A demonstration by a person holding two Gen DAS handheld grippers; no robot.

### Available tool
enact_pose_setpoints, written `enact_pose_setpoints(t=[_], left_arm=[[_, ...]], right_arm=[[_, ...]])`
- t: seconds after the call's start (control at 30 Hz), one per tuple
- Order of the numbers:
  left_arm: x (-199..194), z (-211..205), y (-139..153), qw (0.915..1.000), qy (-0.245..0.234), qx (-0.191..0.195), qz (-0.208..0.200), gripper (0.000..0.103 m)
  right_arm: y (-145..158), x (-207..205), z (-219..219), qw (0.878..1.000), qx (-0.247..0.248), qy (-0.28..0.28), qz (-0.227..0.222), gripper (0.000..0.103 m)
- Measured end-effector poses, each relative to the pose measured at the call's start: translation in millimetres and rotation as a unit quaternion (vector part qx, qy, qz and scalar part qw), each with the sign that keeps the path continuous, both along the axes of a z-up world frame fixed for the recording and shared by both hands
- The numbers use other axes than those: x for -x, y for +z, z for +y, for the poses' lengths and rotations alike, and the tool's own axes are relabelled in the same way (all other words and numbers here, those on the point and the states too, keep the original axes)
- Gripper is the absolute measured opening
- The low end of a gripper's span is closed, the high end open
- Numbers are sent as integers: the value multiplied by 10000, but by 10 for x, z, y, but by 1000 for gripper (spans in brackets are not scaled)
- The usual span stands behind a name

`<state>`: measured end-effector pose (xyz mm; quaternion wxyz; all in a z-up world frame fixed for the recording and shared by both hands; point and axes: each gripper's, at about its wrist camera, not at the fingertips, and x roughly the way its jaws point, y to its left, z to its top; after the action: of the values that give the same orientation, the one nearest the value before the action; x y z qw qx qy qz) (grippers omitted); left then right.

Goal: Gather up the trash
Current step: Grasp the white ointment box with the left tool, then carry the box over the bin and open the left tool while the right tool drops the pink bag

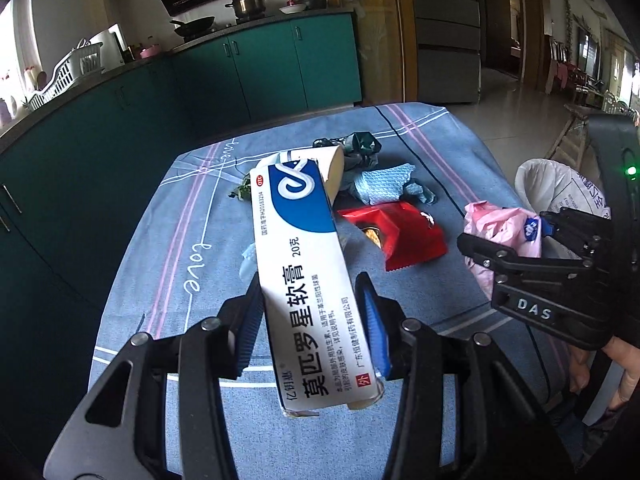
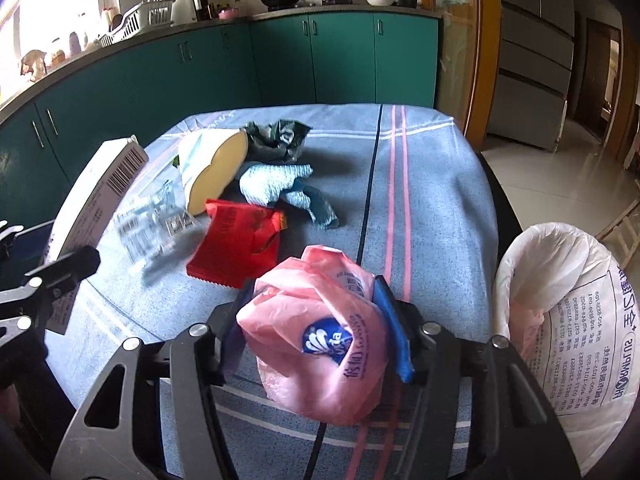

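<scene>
The desk (image 2: 432, 184) wears a blue woven cloth with pink stripes. Only the right wrist view shows the white-lined trash bin (image 2: 560, 280) just beside the desk's right edge, its mouth gaping. The left wrist view alone shows the face of the long white-and-blue cardboard ointment box (image 1: 304, 280), lifted off the desk and clamped in the left tool (image 1: 316, 320). The right tool (image 2: 316, 332) is closed on a crumpled pink plastic bag (image 2: 320, 340). A glossy red wrapper (image 2: 236, 248) and blue waffle cloth (image 2: 272, 184) lie mid-desk.
</scene>
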<state>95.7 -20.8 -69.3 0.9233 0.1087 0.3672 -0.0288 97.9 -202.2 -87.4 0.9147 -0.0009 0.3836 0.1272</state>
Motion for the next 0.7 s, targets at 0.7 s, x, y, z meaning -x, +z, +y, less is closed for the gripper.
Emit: enact_pose_setpoints(t=[0.7], left_arm=[[-72,17,-81,9999,123,41,90,47]], right_arm=[[54,31,-34,9999,-95,-17,-97,57]])
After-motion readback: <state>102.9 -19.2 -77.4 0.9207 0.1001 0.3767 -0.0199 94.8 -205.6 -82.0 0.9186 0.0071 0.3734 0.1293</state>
